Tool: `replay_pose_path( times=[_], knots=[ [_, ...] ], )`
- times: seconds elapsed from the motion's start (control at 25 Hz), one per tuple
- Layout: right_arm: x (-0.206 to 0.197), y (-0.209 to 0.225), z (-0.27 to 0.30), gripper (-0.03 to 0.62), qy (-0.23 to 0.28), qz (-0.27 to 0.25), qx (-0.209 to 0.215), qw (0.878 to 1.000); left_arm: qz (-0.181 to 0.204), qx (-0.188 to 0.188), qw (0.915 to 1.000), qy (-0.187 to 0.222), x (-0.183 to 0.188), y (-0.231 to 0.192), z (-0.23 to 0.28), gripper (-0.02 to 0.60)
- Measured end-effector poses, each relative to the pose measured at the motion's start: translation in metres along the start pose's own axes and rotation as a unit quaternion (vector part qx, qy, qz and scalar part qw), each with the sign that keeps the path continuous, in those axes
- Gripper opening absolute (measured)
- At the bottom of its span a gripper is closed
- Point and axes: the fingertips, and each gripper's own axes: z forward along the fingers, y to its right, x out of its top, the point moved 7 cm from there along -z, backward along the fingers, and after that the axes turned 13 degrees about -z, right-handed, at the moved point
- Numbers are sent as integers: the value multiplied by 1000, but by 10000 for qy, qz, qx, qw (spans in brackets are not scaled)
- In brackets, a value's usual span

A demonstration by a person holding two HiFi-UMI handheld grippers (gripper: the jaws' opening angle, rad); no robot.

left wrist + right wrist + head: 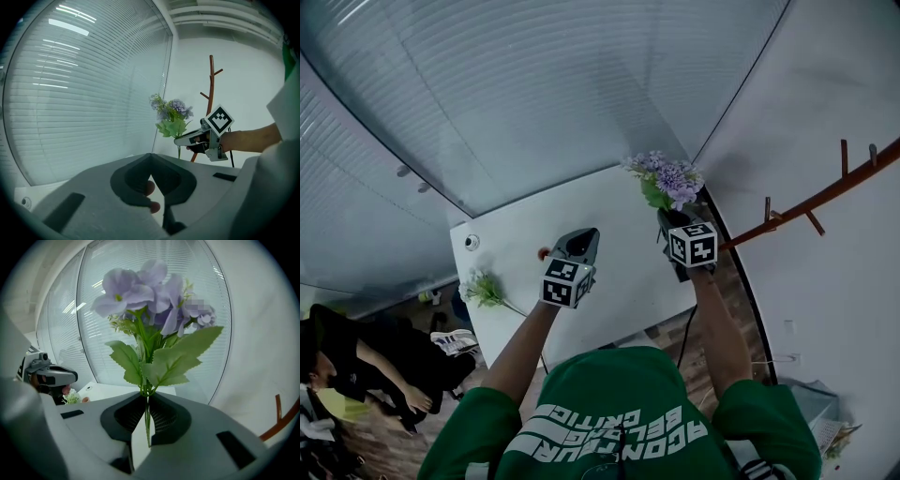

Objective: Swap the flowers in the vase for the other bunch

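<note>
- Green sweatshirt point(619, 412) fills the bottom of the head view.
- Right gripper point(146, 401) clamps the purple bunch point(150, 291) by its stem, upright, above the table's point(609, 202) far right corner.
- Left gripper point(151, 157) is pinched together, empty.
- White bunch point(481, 288) lies at the table's left edge.

Coat rack point(825, 195) cropped; red speck point(544, 252) unidentifiable.

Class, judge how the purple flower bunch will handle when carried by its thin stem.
Probably light: the right gripper holds the purple flower bunch by one thin stem. Likely top-heavy under those broad blooms, so it may pivot.
</note>
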Motion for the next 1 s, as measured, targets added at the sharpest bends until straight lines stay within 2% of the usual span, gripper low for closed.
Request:
replay_pose_path(
  times=[0.24, 0.4, 0.64, 1.0],
  knots=[
    [-36, 14, 33, 32, -618, 127, 424, 9971, -108, 121, 9998, -144, -6, 5, 21, 5],
    [-71, 17, 58, 32, -1197, 200, 833, 9891, -233, 275, 9990, -251, -17, 5, 32, 5],
    [-119, 20, 98, 31, -1935, 227, 1416, 9706, -497, 655, 9963, -254, -35, -1, 45, 5],
    [-179, 24, 139, 31, -2790, 650, 2107, 9346, -840, 1155, 9894, -244, -57, 8, 51, 5]
  ],
)
